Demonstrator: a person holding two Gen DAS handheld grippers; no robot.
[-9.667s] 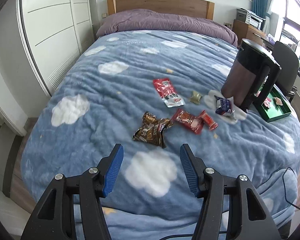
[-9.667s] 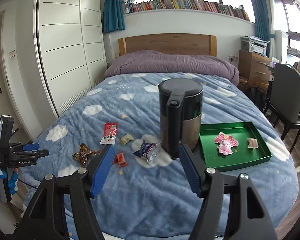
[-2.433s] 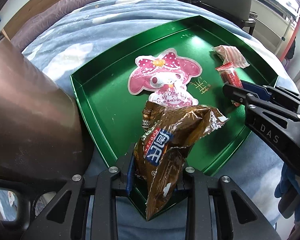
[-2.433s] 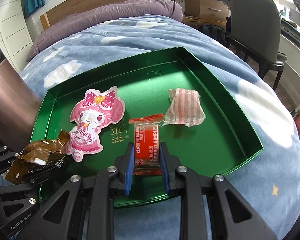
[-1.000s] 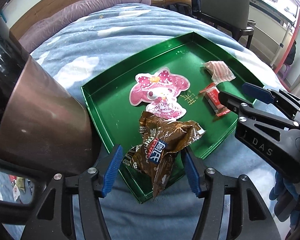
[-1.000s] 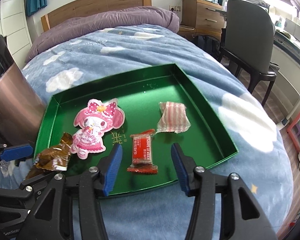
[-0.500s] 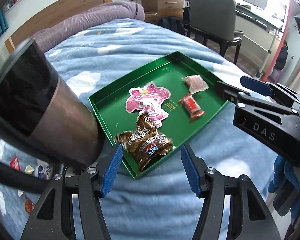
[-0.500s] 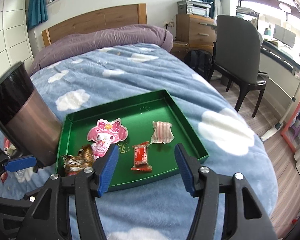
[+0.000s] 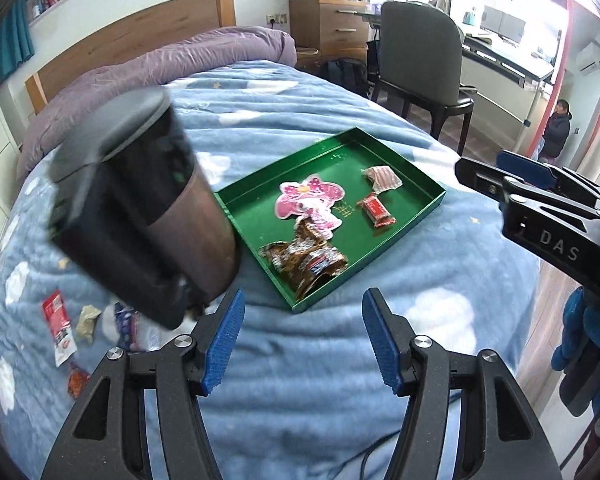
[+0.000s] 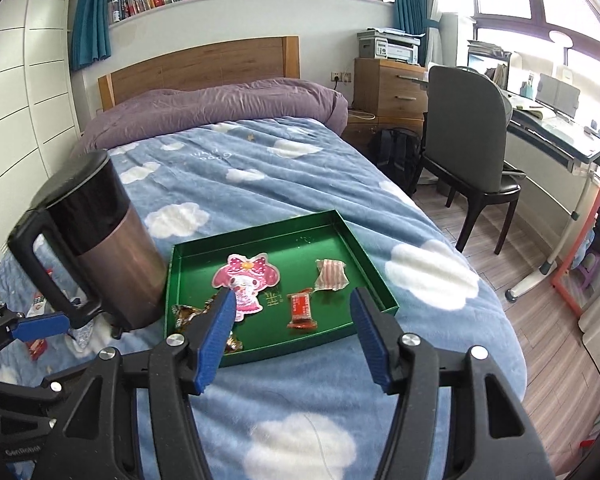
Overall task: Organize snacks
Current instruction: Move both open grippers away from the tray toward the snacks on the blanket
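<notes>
Hovering between runs: left tongs (image 9: 302,336) and right tongs (image 10: 292,338) both spread apart, empty. Tray (image 9: 428,208) ahead of both, four snacks in. Loose packets (image 9: 60,326) sit off left tongs' left, behind kettle (image 9: 140,216). Next, guessing: swing left, pinch flat wrapper.

From my left wrist view the kettle (image 9: 140,208) is smeared with motion blur, and its base covers part of the blue packet (image 9: 130,326) on the near left. In the right wrist view my right gripper's left finger (image 10: 216,336) sits over most of the brown snack bag (image 10: 188,314), so I only see its crinkled ends. The kettle hides the tray's (image 10: 364,260) left wall low down. The print on the red bar (image 10: 301,307) is too small to read. The left gripper (image 10: 40,326) is cut off at the left edge.
</notes>
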